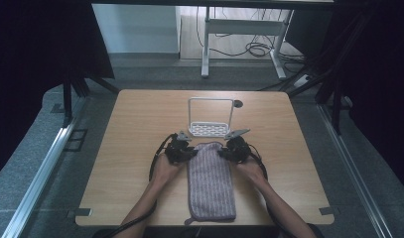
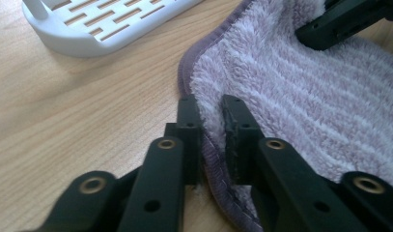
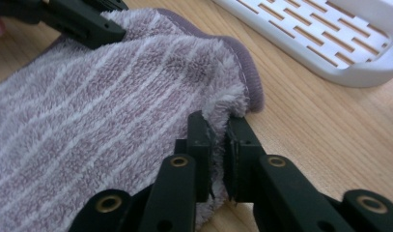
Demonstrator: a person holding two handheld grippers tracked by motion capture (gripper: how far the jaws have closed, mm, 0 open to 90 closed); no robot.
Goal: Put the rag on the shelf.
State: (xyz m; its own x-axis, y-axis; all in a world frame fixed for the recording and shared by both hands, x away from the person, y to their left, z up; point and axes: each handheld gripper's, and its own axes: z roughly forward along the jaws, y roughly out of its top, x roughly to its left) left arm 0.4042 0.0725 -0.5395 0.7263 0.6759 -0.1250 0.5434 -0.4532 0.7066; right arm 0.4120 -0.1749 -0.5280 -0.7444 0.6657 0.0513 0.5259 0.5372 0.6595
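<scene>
A purple striped towel (image 1: 209,181) lies lengthwise on the wooden table (image 1: 130,148), its far end near a white rack. My left gripper (image 1: 182,148) is shut on the towel's far left edge (image 2: 211,123); the fluffy cloth is pinched between its jaws. My right gripper (image 1: 234,148) is shut on the far right edge of the towel (image 3: 223,113). Across the cloth, the right gripper (image 2: 339,24) appears in the left gripper view. In the right gripper view the left gripper (image 3: 78,19) sits at the top left.
A white slotted rack (image 1: 209,126) with a tall wire handle stands just beyond the towel; its tray (image 2: 97,24) (image 3: 324,38) is close to both grippers. A round hole (image 1: 237,103) sits near the table's far edge. A desk frame and cables lie on the floor beyond.
</scene>
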